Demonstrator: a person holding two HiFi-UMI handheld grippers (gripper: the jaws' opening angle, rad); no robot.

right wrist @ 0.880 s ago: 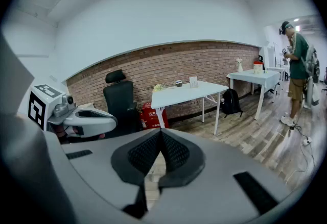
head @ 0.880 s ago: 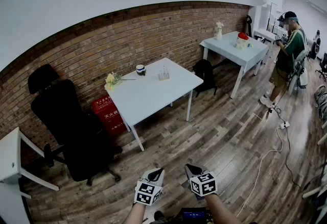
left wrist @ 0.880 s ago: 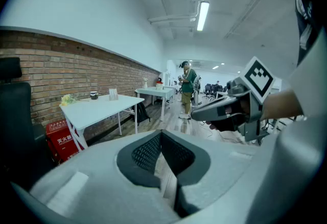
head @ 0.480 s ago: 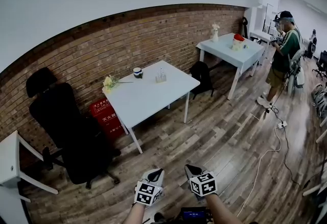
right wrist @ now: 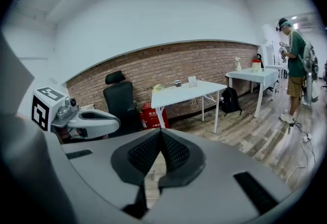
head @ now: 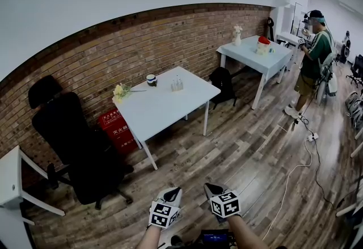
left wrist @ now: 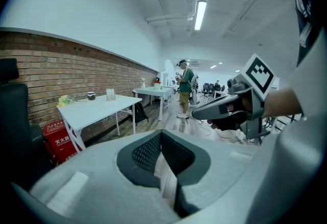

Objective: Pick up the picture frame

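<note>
Judged to be the approach step: the left tongs (head: 172, 193) and right tongs (head: 212, 190), both closed and empty, are well short of the white rectangular counter (head: 164, 109), near whose far edge the small pale upright picture frame (head: 177, 83) stands, so next they must reach it and open.

Open floor (head: 238, 151) ahead; chair (head: 74, 134) left of white table (head: 164, 105).

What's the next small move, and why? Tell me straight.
Probably a step toward the white table. What looks like the picture frame stands on it, across the wooden floor and well out of reach. The left gripper and right gripper are held low, shut and empty.
</note>
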